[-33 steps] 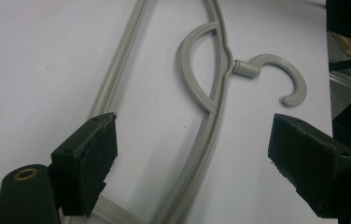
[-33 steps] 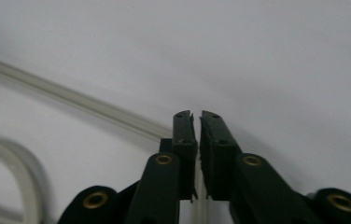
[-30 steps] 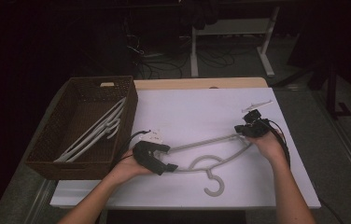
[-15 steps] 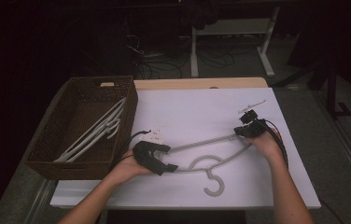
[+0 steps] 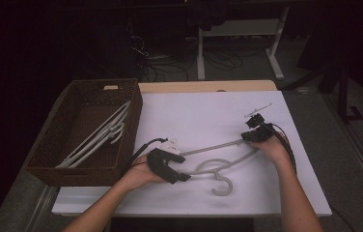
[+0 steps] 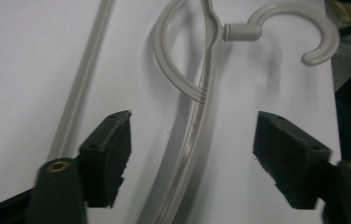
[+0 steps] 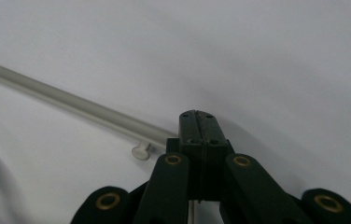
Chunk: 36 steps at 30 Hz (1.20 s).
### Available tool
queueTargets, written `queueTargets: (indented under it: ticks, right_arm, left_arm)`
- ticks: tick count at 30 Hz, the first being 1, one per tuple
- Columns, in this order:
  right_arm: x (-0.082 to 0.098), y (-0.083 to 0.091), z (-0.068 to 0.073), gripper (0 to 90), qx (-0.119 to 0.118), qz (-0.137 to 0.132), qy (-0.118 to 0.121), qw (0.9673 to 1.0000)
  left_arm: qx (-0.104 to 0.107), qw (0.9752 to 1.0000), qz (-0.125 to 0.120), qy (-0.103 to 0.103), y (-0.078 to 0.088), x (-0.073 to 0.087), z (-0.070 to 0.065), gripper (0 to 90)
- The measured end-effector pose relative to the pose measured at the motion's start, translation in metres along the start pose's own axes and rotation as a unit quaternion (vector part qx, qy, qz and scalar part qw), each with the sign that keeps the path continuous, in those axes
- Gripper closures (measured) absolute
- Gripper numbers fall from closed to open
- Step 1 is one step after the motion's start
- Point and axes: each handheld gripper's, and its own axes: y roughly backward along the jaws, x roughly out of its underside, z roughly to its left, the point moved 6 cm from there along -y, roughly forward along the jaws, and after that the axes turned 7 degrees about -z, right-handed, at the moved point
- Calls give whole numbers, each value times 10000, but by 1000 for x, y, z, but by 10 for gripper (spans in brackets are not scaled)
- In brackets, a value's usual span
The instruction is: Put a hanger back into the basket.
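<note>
Hanger [image 5: 218, 166] flat on tabletop [image 5: 194, 116], mid-right of basket [image 5: 131, 121]. Right gripper [image 5: 252, 135] clamped on its far end. Left gripper [image 6: 192, 154] jaws closing, arm between, no contact yet. Tip: center arm betw pads, then lift both ends level.

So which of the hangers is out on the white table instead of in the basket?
The grey hanger lying flat on the white table between both tools, hook toward the person. The other hangers lie stacked inside the brown wicker basket at left.
</note>
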Motion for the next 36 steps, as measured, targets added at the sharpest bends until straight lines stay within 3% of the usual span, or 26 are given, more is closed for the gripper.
queueTargets:
  ticks: [6,11,15,19,24,27,36]
  right_arm:
    - [0,0,0,894,-23,-1,-2,10000]
    - [0,0,-1,894,-39,-6,6,10000]
    - [0,0,-1,894,-47,0,13,10000]
    - [0,0,-1,895,-59,-6,11,10000]
    - [-1,1,-1,893,-60,-50,18,10000]
    - [-5,9,1,831,-110,-272,-55,9996]
    - [-15,59,12,604,-273,-987,-123,9947]
  left_arm:
    - [-45,9983,407,-403,-16,-2,1,529]
    - [26,9968,592,-528,-23,-5,-1,631]
    - [66,9962,705,-500,-27,-4,0,700]
    - [129,9961,695,-526,-27,-4,0,759]
    - [172,9948,720,-698,-27,-3,-1,790]
    - [278,9945,707,-724,-27,-4,-4,808]
    - [294,9988,241,-304,-7,-12,1,819]
